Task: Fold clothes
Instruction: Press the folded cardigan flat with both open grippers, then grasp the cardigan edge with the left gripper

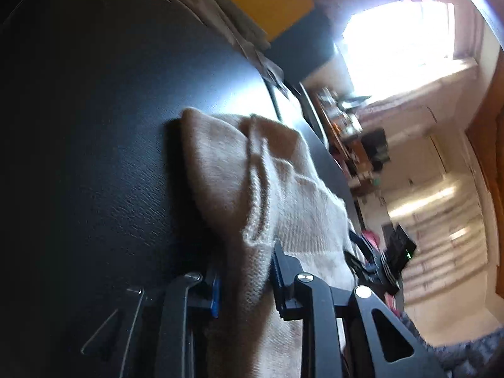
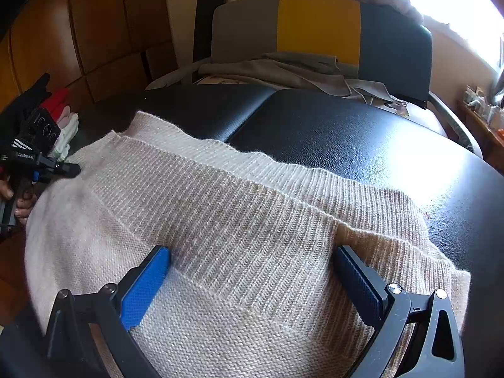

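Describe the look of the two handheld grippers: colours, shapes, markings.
Both are black metal linkage frames with silver pivot bolts and triangular cut-outs. The right gripper has flat, textured blue pads. The left gripper has narrower blue pads, one ridged. In the right wrist view its black body bears white printed lettering, too small to read.

Bare black table (image 2: pixel 362 138) lies open beyond the sweater (image 2: pixel 236 220); a chair (image 2: pixel 321 28) blocks its far edge.
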Demonstrator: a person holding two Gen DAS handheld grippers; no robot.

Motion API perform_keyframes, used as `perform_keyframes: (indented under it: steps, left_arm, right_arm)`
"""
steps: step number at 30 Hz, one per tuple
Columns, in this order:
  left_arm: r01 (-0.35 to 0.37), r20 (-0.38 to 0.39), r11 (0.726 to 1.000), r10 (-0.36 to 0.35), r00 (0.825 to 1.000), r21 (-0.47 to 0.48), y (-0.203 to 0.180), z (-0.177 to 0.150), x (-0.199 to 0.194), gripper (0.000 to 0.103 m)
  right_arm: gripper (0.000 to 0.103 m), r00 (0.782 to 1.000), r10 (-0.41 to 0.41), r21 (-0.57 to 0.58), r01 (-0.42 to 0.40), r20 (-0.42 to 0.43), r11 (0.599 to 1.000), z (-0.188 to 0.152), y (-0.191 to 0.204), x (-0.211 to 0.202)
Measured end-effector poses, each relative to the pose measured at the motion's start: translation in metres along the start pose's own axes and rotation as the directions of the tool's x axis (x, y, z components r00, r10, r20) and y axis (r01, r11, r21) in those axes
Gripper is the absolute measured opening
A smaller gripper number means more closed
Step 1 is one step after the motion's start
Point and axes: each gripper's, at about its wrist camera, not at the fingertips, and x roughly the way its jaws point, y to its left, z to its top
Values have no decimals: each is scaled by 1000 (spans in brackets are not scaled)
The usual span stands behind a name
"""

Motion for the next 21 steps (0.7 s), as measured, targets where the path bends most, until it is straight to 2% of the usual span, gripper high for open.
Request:
perform_keyframes:
  steps: [5, 10, 13, 16, 21]
  left_arm:
    - [-109, 52, 994, 110, 993, -22, -9, 12, -9, 15]
    - [-199, 99, 980, 199, 975, -18, -19, 36, -40, 14]
    - [-236, 111, 972, 234, 966, 7, -37, 48, -57, 14]
    - [-233, 101, 972, 229, 968, 30, -57, 52, -67, 14]
    - [-142, 83, 988, 136, 987, 63, -106, 43, -75, 14]
  right_arm:
    - [103, 999, 21, 10, -21, -31, 1000, 7, 3, 0]
    - [103, 988, 142, -13, -143, -61, 990, 9, -3, -39]
    - [103, 967, 241, -21, -243, -82, 970, 1, -26, -61]
    - [103, 947, 290, -64, -301, -140, 951, -2, -30, -59]
    - [103, 917, 309, -128, -349, -254, 929, -24, -42, -49]
